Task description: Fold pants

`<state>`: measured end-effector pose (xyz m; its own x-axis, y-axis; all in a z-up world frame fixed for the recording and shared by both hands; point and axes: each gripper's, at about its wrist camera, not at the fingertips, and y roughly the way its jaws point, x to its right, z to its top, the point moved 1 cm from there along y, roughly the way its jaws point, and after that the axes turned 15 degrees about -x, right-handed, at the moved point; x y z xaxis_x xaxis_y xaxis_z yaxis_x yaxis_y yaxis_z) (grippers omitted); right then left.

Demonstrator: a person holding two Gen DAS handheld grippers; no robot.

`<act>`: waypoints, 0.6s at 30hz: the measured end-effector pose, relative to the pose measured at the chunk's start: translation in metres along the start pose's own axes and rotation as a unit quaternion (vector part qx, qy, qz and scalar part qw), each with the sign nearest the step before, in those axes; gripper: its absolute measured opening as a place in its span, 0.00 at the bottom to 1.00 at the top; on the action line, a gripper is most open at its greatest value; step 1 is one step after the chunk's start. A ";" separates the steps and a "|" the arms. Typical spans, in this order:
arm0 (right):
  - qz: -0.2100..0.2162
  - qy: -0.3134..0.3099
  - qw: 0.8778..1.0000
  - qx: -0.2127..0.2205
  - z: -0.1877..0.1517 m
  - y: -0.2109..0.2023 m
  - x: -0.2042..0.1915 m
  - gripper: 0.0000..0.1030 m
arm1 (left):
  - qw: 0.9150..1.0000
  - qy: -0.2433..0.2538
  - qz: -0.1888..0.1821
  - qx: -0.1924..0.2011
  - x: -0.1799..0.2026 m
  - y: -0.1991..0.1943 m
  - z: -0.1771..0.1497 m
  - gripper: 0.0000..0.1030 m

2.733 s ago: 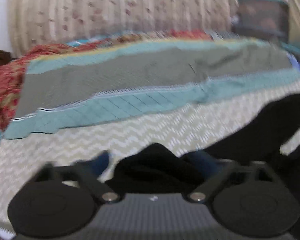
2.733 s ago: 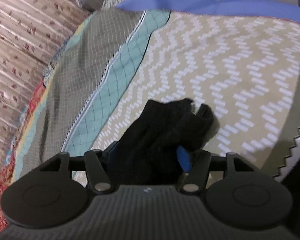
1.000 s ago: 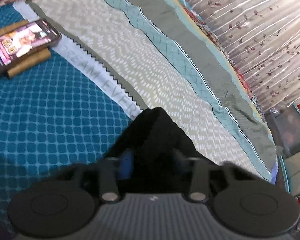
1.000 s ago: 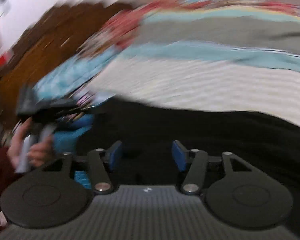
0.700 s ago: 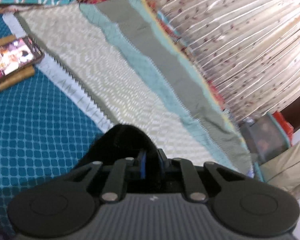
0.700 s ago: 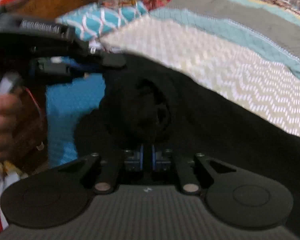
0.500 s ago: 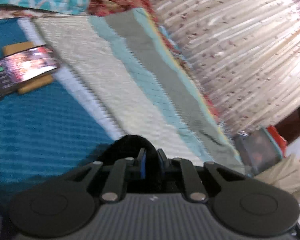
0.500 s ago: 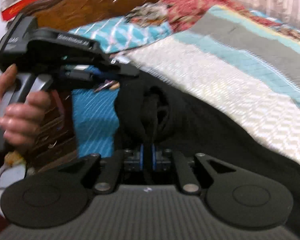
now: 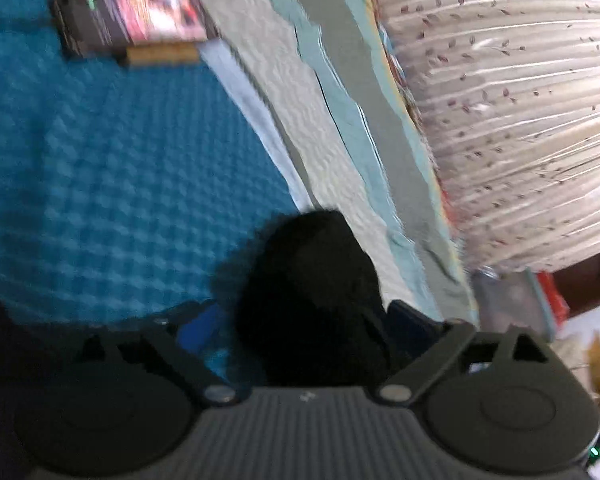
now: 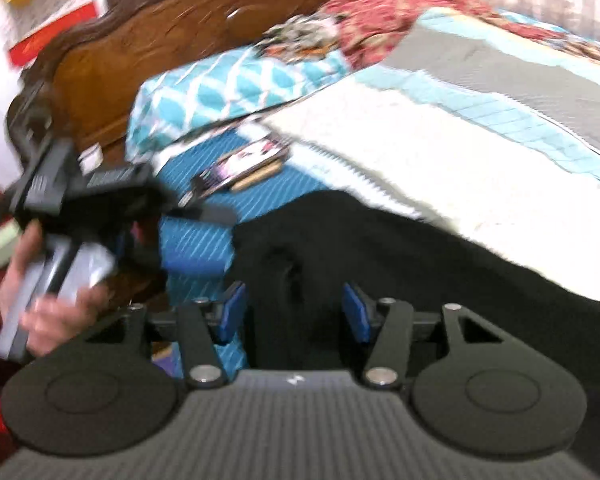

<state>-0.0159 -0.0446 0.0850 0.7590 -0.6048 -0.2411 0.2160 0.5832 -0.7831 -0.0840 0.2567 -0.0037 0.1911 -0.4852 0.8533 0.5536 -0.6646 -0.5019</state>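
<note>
Across the bed (image 10: 440, 148) lie black pants (image 10: 380, 248), one bunched end between both open tongs, left (image 9: 304, 320) and right (image 10: 292, 312), a phone (image 9: 132, 20) lying beyond.

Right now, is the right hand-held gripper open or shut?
Open. The right hand-held gripper has its blue pads spread apart, with the black pants lying loose between them.

Black jaws, blue pads (image 10: 231, 312)

blur: both views | phone (image 9: 130, 16) screen unreadable | black pants (image 10: 420, 264) cut off at right edge
</note>
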 end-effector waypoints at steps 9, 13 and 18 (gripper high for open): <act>0.035 0.134 0.986 -0.095 0.002 0.086 0.019 0.21 | 0.999 0.022 0.032 0.005 0.004 0.049 0.013 0.34; 0.033 0.087 0.994 -0.048 0.014 0.066 -0.009 0.19 | 0.965 0.227 0.104 0.078 0.067 0.024 -0.014 0.32; 0.031 0.065 0.996 -0.043 0.029 0.080 -0.024 0.19 | 0.940 0.285 0.168 0.085 0.070 0.028 -0.029 0.33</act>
<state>0.0011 0.0324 0.0449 0.6818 -0.6379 -0.3581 0.1133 0.5756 -0.8098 -0.0784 0.1873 0.0378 -0.0609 -0.9095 0.4112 0.6701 -0.3425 -0.6585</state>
